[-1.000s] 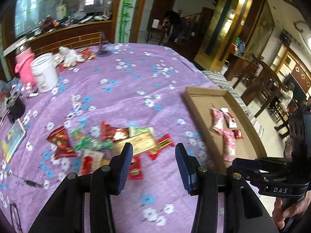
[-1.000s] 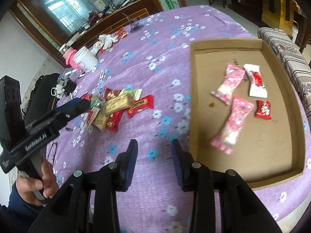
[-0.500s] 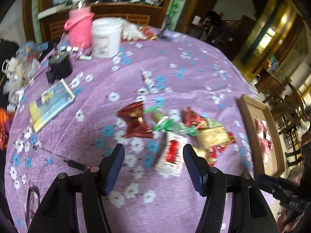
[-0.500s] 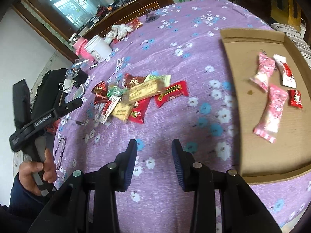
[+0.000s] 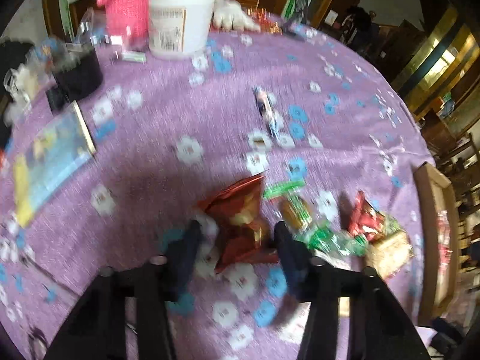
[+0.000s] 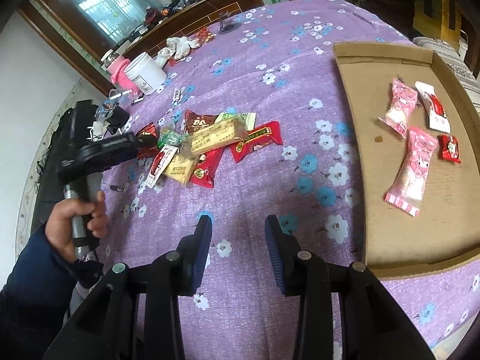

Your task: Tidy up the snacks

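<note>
A pile of wrapped snacks (image 6: 210, 147) lies on the purple flowered tablecloth. A cardboard tray (image 6: 390, 54) at the right holds two pink packets (image 6: 415, 165), a white packet (image 6: 435, 109) and a small red one (image 6: 450, 148). My left gripper (image 5: 237, 231) is open, its fingers on either side of a dark red foil snack (image 5: 240, 225) at the pile's left end; green and tan snacks (image 5: 330, 237) lie to its right. That gripper also shows in the right wrist view (image 6: 102, 153). My right gripper (image 6: 237, 225) is open and empty above bare cloth, before the pile.
A white tub (image 5: 181, 15) and a pink container (image 5: 126, 3) stand at the far side. A black item (image 5: 78, 72) and a yellow-blue booklet (image 5: 51, 156) lie at the left. White gloves (image 6: 180, 45) lie far back.
My left gripper has swung left and dropped down to the pile's left end, so the red foil snack now sits between its fingers. My right gripper moved back slightly, still open.
</note>
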The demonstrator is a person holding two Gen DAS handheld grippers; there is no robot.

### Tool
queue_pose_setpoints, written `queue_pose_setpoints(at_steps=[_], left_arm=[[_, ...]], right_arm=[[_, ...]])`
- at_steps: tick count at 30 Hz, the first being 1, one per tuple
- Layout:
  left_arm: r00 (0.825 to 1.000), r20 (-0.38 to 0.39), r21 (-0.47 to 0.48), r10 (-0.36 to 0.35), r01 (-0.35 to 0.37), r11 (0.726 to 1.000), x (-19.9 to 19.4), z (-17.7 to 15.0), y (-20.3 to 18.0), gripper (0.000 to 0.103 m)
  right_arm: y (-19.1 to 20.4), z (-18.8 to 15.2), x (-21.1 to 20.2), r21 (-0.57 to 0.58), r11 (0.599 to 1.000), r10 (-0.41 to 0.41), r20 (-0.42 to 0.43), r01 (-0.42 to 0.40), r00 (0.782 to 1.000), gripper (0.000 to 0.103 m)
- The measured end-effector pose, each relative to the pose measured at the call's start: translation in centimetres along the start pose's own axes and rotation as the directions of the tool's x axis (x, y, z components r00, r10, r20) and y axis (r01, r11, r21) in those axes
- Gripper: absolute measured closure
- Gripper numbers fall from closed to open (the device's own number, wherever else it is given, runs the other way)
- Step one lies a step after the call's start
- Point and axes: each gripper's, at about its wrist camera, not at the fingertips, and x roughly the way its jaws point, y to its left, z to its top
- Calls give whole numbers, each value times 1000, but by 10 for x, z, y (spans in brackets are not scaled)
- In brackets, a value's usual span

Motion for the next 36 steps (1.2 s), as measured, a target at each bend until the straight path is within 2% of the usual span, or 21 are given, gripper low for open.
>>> queue_pose_setpoints(at_steps=[4, 6, 10, 13, 15, 19, 23, 26, 27, 28, 29, 31, 33, 36], left_arm=[[1000, 29, 21, 9, -9, 1000, -4, -3, 3, 70], [999, 32, 12, -18, 17, 1000, -10, -7, 9, 70], [997, 71, 18, -36, 35, 999, -38, -21, 21, 70], [994, 102, 12, -43, 42, 999, -60, -31, 30, 70], [991, 123, 8, -45, 45, 999, -76, -39, 36, 70], [988, 152, -4, -28, 29, 1000, -99, -54, 50, 70], [986, 168, -9, -1, 2, 1000, -112, -68, 61, 70], [985, 172, -29, 8, -3, 1000, -118, -75, 69, 70], [985, 170, -34, 8, -2, 999, -119, -77, 71, 70], [986, 169, -35, 9, -3, 999, -120, -79, 71, 70], [985, 170, -32, 11, -6, 999, -120, -80, 71, 70], [984, 175, -17, 17, -14, 1000, -123, -83, 68, 70], [984, 178, -2, 16, -16, 1000, -123, -85, 65, 70], [986, 169, 9, -2, 1, 1000, -121, -85, 59, 70]], right_arm=[[13, 9, 5, -23, 999, 39, -12, -40, 999, 63], [25, 17, 10, -48, 997, 64, -22, -65, 998, 63], [52, 33, 27, -85, 990, 110, -58, -115, 992, 62], [78, 43, 48, -131, 983, 113, -94, -125, 989, 60], [94, 48, 65, -150, 980, 113, -120, -131, 986, 54], [117, 56, 103, -172, 981, 67, -155, -93, 986, 51], [128, 60, 136, -201, 980, -32, -184, -6, 982, 51], [136, 66, 148, -244, 969, -83, -145, 46, 986, 51], [141, 67, 152, -285, 956, -114, -133, 72, 985, 52], [146, 67, 155, -324, 941, -140, -114, 97, 984, 58], [147, 67, 158, -340, 935, -146, -108, 102, 983, 75], [146, 67, 158, -348, 933, -137, -105, 93, 985, 78], [143, 66, 151, -352, 933, -117, -100, 74, 988, 86], [140, 60, 141, -348, 937, -75, -113, 32, 991, 88]])
